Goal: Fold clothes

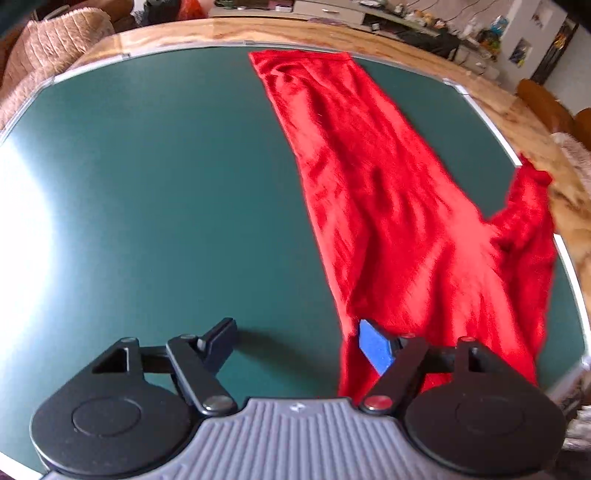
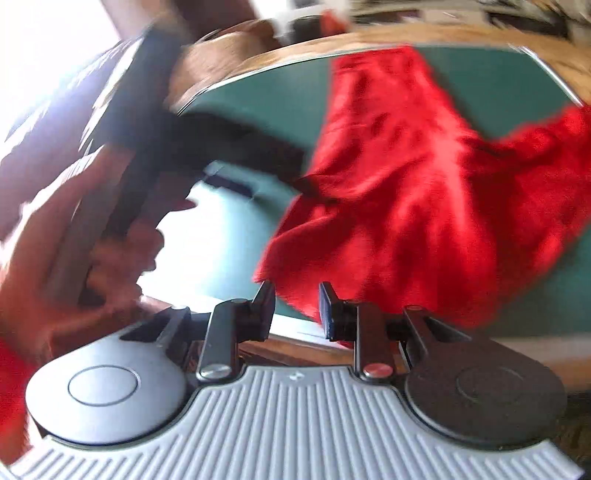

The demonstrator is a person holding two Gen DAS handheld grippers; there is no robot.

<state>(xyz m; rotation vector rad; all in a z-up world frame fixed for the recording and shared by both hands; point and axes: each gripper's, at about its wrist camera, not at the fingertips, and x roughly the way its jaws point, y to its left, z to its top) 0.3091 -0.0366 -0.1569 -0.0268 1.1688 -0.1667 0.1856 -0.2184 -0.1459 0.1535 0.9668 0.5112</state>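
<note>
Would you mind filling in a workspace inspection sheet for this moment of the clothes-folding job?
Surface: green mat on a wooden table, glare at its left.
Job's things: red garment lies lengthwise on the mat, wrinkled; one part reaches the mat's right edge.
Clutter: nothing seen on the mat.
Grippers: left gripper open, nothing between its fingers; right gripper partly open, empty, garment beyond it. A hand shows, blurred.
Cables: nothing seen.
Surroundings: brown cushioned seat, cluttered shelf beyond the table.
</note>
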